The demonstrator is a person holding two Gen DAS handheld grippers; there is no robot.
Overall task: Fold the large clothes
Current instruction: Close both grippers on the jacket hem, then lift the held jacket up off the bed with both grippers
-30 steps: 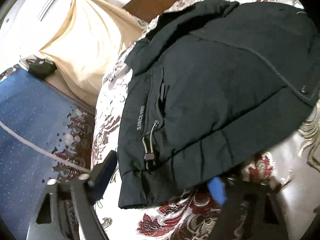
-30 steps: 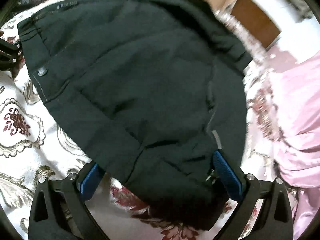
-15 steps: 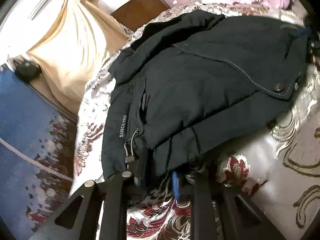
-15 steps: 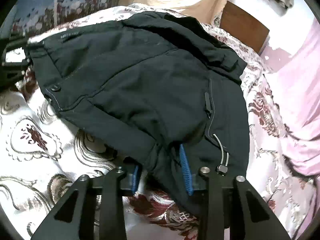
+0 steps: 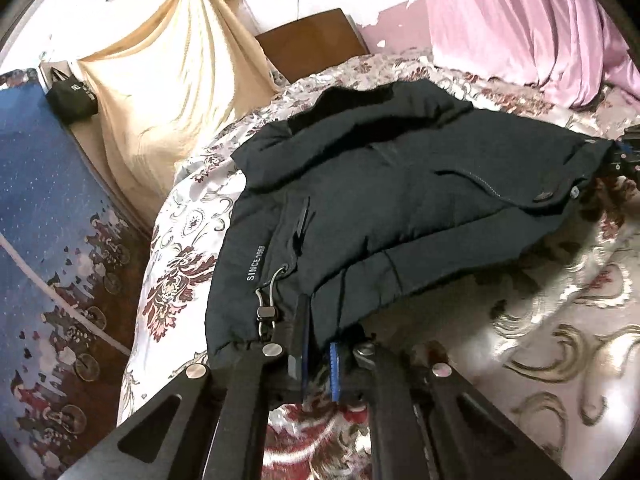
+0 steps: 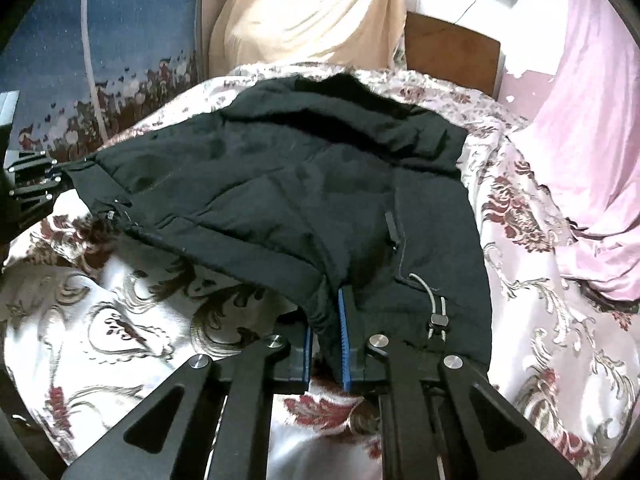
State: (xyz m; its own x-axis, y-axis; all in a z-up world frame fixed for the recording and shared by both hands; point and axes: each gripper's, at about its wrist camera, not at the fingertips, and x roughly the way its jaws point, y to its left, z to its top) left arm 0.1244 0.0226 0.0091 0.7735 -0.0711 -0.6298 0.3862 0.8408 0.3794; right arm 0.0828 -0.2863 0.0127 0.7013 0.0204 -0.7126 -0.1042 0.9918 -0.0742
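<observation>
Both tongs are clamped on the hem of the dark jacket (image 5: 400, 184), which lies spread on the bed (image 5: 560, 320): left tongs (image 5: 316, 354) and right tongs (image 6: 326, 346) at opposite bottom corners, probably to lift the hem evenly toward the collar.

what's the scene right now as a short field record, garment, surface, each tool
garment: dark padded jacket, spread on the bed, hem edge raised
surface: floral bedspread
left tool: shut on the jacket hem near the drawcord toggle
right tool: shut on a bunched piece of hem
backdrop: pink drape, cream curtain, blue rug
</observation>
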